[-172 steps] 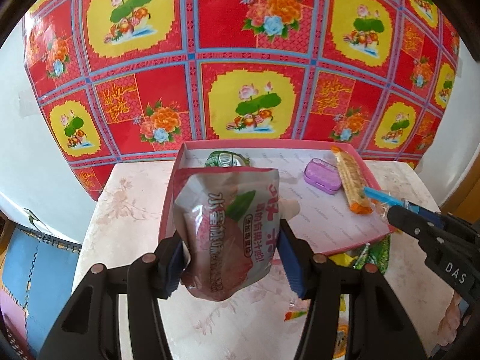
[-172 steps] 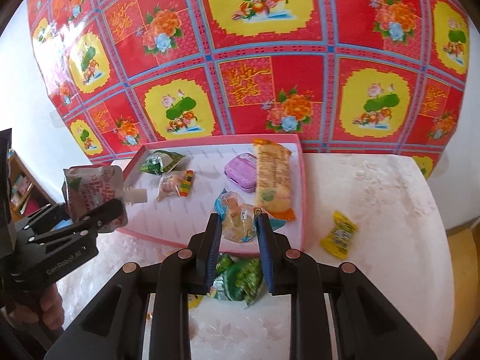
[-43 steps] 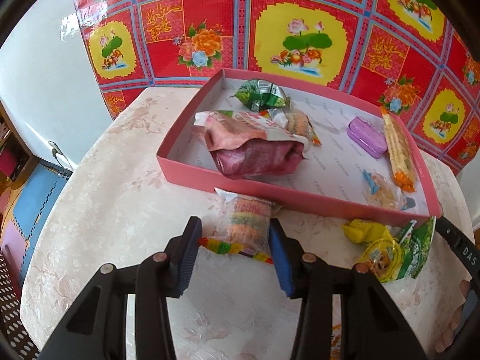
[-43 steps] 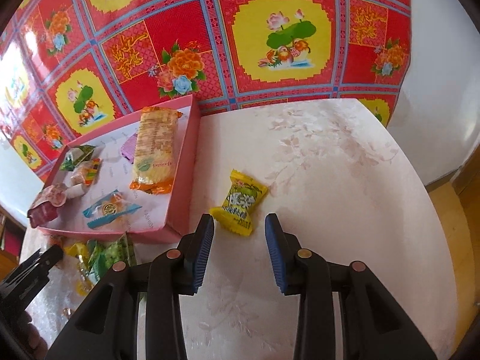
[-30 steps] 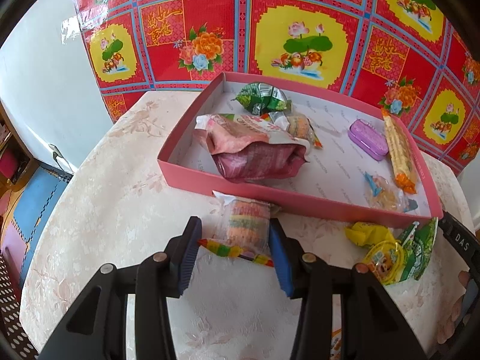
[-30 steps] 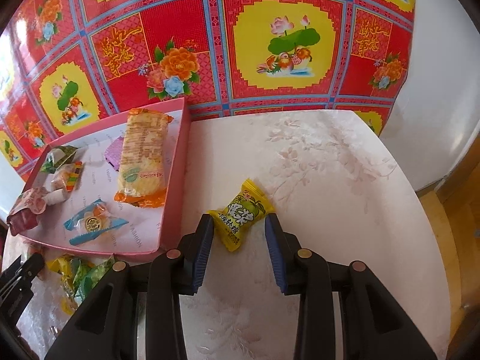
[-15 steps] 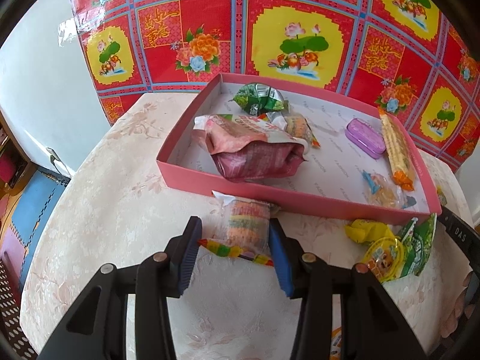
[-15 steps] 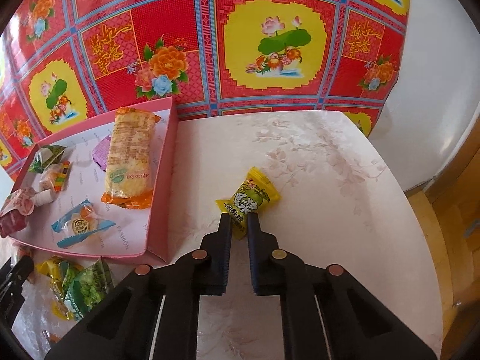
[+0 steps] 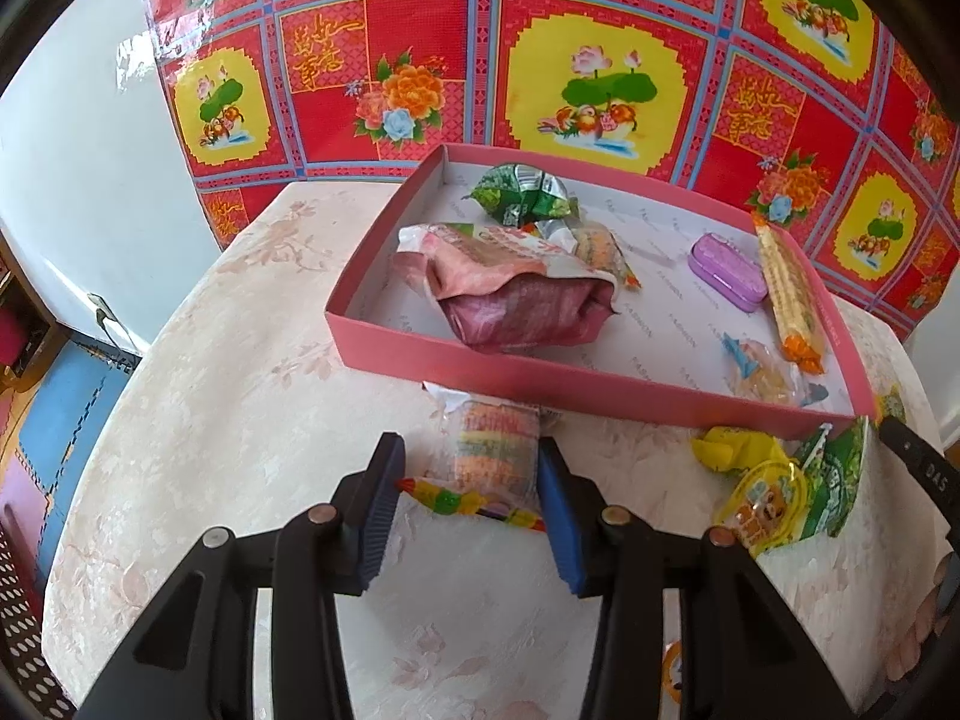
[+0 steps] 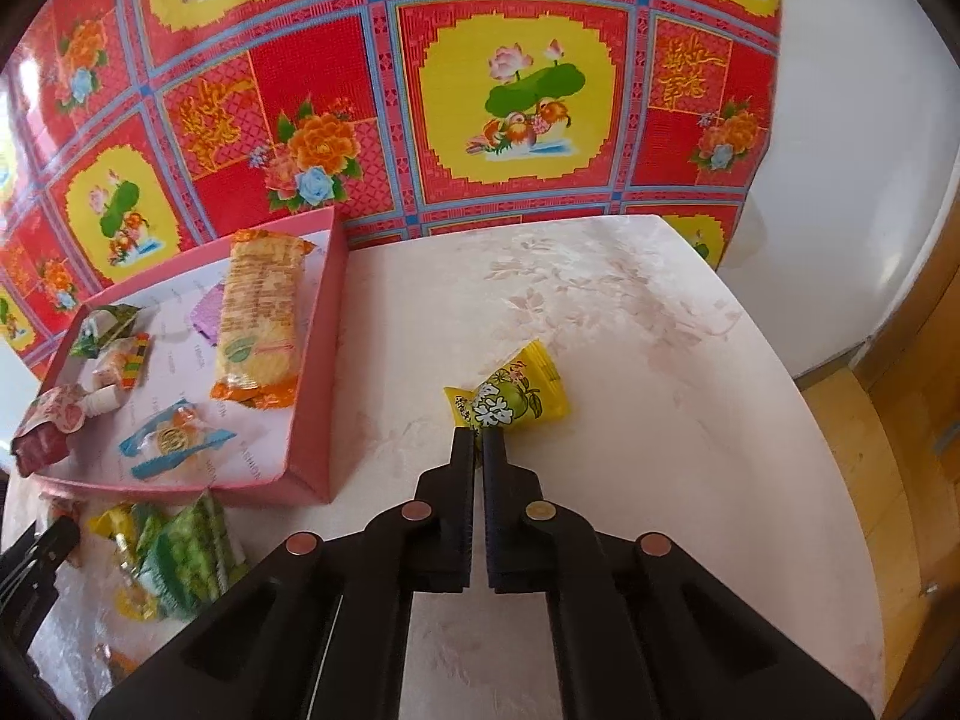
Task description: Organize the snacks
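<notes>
A pink tray (image 9: 600, 393) is seen on the pale table (image 9: 240, 420), holding a reddish spout pouch (image 9: 516, 294) at its left end, a green packet (image 9: 522, 192) and a small rainbow candy (image 9: 600, 249) behind it, a purple case (image 9: 726, 270), a long cracker pack (image 10: 261, 318) along the right wall, and a blue-ended sweet (image 10: 174, 441) near the front wall. The left gripper (image 9: 468, 498) is held with jaws part open around a striped candy pack (image 9: 495, 450) lying on the table just outside the tray's front wall; the right pad is close against the wrapper, but a firm pinch cannot be confirmed. The right gripper (image 10: 479, 441) is closed on the near crimped end of a yellow candy packet (image 10: 510, 399), which lies on the table well right of the tray. A second ago the right jaws were spread with that packet between them; they have since been shut on it. The pouch, gripped by the left gripper several seconds ago, is now laid in the tray. A heap of yellow and green wrappers (image 9: 774, 480) by the tray's front right corner is crumpled and hard to separate. Part of the other tool (image 9: 918, 468) is cut off at the frame edge.
</notes>
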The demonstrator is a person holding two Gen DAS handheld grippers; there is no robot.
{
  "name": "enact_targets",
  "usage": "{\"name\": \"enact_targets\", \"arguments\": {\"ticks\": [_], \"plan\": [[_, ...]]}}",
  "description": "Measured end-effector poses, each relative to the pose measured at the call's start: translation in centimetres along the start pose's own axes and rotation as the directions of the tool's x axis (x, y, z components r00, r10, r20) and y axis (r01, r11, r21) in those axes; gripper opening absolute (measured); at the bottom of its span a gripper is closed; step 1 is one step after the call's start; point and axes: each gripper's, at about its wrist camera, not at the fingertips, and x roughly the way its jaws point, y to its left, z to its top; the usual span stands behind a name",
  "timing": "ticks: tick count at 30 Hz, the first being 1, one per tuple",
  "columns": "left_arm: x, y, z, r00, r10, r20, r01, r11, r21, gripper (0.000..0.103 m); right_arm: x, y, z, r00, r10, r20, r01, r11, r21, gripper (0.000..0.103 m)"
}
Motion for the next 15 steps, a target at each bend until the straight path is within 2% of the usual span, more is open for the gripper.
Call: {"name": "enact_targets", "arguments": {"ticks": [8, 15], "plan": [[-0.6, 0.4, -0.2, 1.0, -0.011, -0.003, 0.011, 1.0, -0.011, 0.046, -2.4, 0.7, -1.1, 0.999, 0.049, 0.019, -0.048, 0.998, -0.034, 0.004], [-1.1, 0.5, -0.3, 1.0, -0.018, 0.008, 0.018, 1.0, -0.006, 0.046, -3.1, 1.0, -2.6, 0.996, 0.087, -0.015, -0.088, 0.995, -0.056, 0.004]]}}
